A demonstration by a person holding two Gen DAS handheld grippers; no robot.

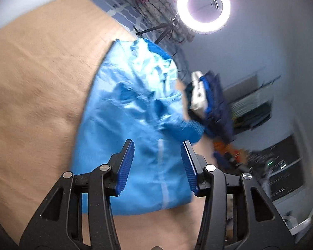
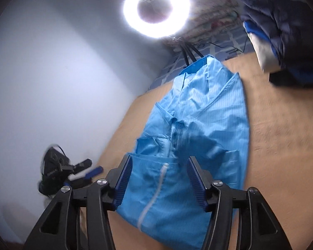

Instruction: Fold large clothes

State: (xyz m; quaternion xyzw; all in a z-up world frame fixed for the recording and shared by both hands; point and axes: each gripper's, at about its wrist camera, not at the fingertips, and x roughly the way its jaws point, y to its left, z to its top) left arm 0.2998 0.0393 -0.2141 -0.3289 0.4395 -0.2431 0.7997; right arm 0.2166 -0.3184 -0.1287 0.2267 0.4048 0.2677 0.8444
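Observation:
A light blue zip-front jacket (image 1: 135, 112) lies on the tan bedspread (image 1: 37, 87), partly folded, with a white zipper down its front and a darker blue ribbed cuff (image 1: 192, 129). My left gripper (image 1: 157, 162) is open and empty, just above the jacket's lower part. In the right wrist view the same jacket (image 2: 200, 120) lies lengthwise on the tan bedspread (image 2: 281, 145). My right gripper (image 2: 159, 177) is open and empty above the jacket's hem, astride the zipper. My left gripper also shows at the left (image 2: 87, 171).
A pile of dark navy and white clothes (image 2: 281, 31) sits on the bed beyond the jacket, also in the left view (image 1: 210, 102). A bright ring light (image 2: 156, 7) on a tripod stands at the bed's far edge. White wall left, shelves and a screen (image 1: 285, 166) at right.

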